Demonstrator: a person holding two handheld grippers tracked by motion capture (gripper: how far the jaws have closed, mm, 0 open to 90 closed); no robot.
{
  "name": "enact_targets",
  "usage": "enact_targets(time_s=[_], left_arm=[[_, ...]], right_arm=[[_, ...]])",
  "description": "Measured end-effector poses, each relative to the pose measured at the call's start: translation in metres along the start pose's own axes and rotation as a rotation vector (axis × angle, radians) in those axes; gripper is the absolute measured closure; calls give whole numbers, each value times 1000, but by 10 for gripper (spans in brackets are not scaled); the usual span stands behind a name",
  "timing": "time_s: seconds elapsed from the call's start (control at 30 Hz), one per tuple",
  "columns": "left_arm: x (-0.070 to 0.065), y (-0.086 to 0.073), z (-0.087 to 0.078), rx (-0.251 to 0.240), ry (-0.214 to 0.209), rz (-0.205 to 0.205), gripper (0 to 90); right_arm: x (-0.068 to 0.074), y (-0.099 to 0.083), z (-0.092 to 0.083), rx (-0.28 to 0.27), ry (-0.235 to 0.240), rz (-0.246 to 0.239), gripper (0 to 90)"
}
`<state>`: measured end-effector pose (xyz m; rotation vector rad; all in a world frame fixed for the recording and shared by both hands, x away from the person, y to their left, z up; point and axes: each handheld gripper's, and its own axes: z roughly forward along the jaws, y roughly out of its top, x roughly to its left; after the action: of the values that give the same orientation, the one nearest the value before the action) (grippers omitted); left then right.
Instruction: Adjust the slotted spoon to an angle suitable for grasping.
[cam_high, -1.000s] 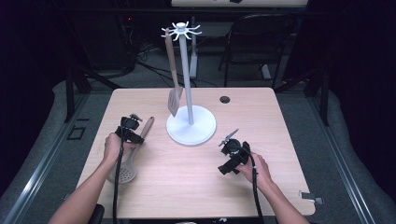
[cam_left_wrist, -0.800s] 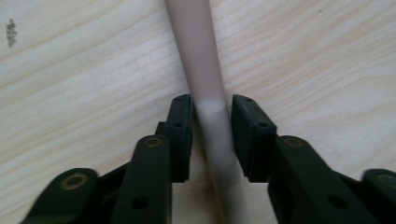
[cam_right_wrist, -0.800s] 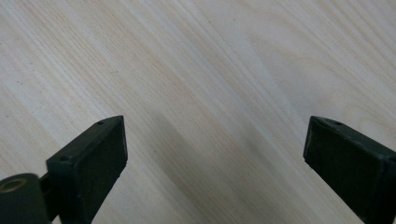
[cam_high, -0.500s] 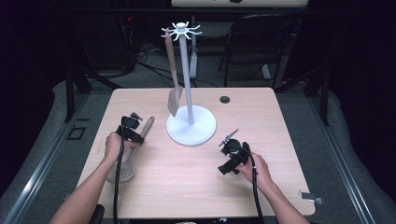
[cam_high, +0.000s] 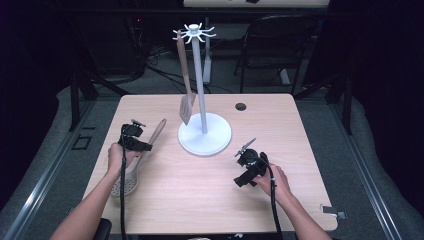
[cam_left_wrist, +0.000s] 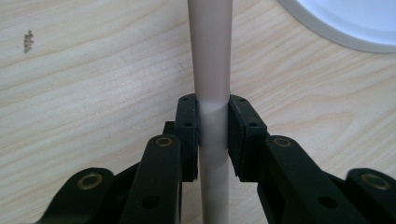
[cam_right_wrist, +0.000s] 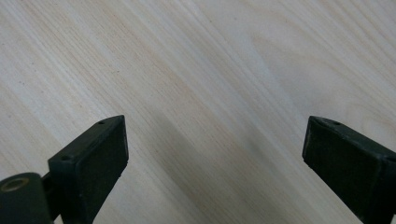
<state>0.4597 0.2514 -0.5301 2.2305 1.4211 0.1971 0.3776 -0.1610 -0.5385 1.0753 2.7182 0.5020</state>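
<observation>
**At the table's left edge: skimmer handle gripped**

On the left of the table (cam_high: 210, 185), the left gripper (cam_left_wrist: 213, 135) pinches the handle of a slotted skimmer (cam_high: 131, 172), which lies flat beside the white stand (cam_high: 205, 134). The right gripper (cam_right_wrist: 215, 154) rests idle, jaws spread wide. Judging by the smooth round handle, it may twist or slip when lifted by its bowl's weight.

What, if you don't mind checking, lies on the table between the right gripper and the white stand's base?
Nothing: in the high view, bare wood separates the right gripper from the stand's base.
</observation>
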Motion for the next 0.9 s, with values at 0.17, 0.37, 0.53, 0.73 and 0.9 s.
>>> enact_targets(time_s=[0.17,0.37,0.53,0.73,0.9], left_arm=[[-1,-3,-7,-32,-9,3,754],[-4,-2,-12,-54,-5,32,754],[-6,-2,-14,-63,-3,43,753],[-8,-1,-17,-90,7,44,753],[-10,-1,-19,-105,12,51,753]], right_arm=[[0,0,1,-3,1,1,67],[-1,1,2,5,1,1,66],[-2,1,2,10,1,-2,66],[-1,0,1,2,6,1,66],[-1,0,2,3,4,-1,66]])
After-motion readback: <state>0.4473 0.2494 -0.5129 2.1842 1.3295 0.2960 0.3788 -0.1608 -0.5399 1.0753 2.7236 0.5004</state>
